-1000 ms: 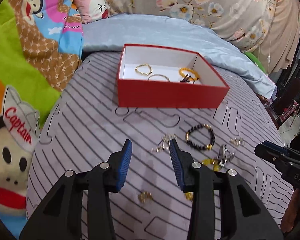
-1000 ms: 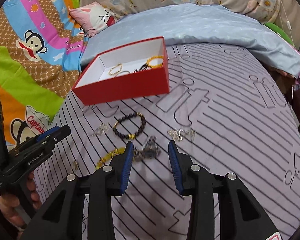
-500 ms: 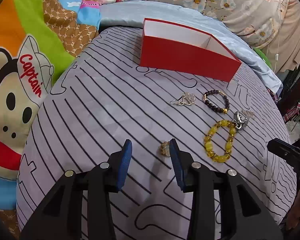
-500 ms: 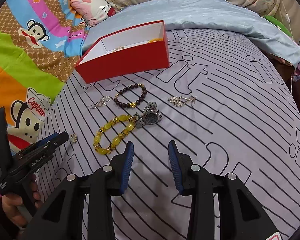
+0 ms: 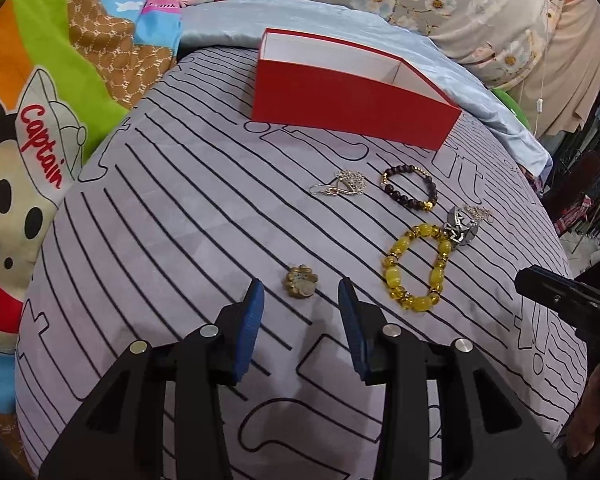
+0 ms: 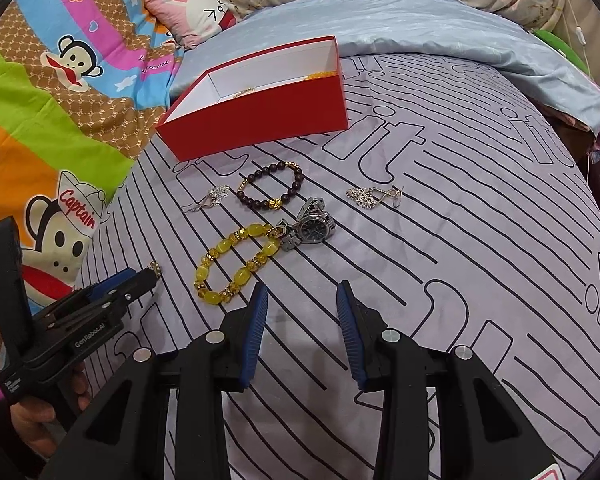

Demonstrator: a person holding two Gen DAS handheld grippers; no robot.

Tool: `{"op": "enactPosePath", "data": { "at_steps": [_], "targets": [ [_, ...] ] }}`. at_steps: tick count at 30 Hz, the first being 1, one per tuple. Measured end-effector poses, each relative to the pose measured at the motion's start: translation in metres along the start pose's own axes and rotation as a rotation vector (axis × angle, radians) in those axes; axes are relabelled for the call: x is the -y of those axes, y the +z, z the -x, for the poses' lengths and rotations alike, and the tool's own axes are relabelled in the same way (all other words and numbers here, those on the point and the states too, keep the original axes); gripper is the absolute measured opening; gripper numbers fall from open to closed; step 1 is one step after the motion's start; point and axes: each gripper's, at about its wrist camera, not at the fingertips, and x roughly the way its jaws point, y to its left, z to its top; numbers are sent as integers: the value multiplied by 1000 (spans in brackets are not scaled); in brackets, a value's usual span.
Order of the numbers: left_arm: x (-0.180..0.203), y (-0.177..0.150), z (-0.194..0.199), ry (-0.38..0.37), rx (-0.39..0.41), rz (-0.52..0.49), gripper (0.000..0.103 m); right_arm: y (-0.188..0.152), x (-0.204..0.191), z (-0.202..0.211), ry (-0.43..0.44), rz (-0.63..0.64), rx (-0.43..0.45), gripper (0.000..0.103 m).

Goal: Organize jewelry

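A red box with a white inside stands at the far side of the striped bedspread, with bracelets inside. Loose on the spread lie a small gold flower brooch, a yellow bead bracelet, a dark bead bracelet, a silver watch and two silver earrings. My left gripper is open, its tips flanking the brooch just short of it. My right gripper is open over bare spread, near the yellow bracelet.
A cartoon monkey blanket lies to the left and a pale blue quilt behind the box. A floral pillow lies at the back. A person's hand holds the left gripper. The bed drops off at the right.
Both grippers drew back toward me and lower. The left one swung left from the bracelets onto the gold brooch. Jaw widths are unchanged.
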Motion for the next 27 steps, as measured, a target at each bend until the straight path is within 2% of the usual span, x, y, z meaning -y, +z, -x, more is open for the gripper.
{"op": "enactPosePath", "data": {
  "at_steps": [4, 6, 8, 16, 20, 24, 27],
  "targets": [
    [5, 1, -9, 10, -11, -6, 33, -1, 1, -1, 1, -4, -5, 36],
    [6, 2, -10, 14, -8, -14, 21, -1, 1, -2, 1, -4, -6, 36],
    [6, 3, -12, 5, -14, -13, 15, -1, 1, -2, 1, -5, -6, 36],
    [11, 10, -6, -14, 8, -20, 15, 11, 7, -16, 32, -22, -20, 36],
    [15, 16, -1, -20, 24, -35, 15, 24, 5, -29, 26, 9, -14, 36],
    [16, 21, -1, -24, 22, -39, 15, 36, 5, -40, 27, 93, 6, 36],
    [16, 24, -3, -24, 17, -39, 15, 41, 7, -51, 61, 193, -1, 36]
  ]
}}
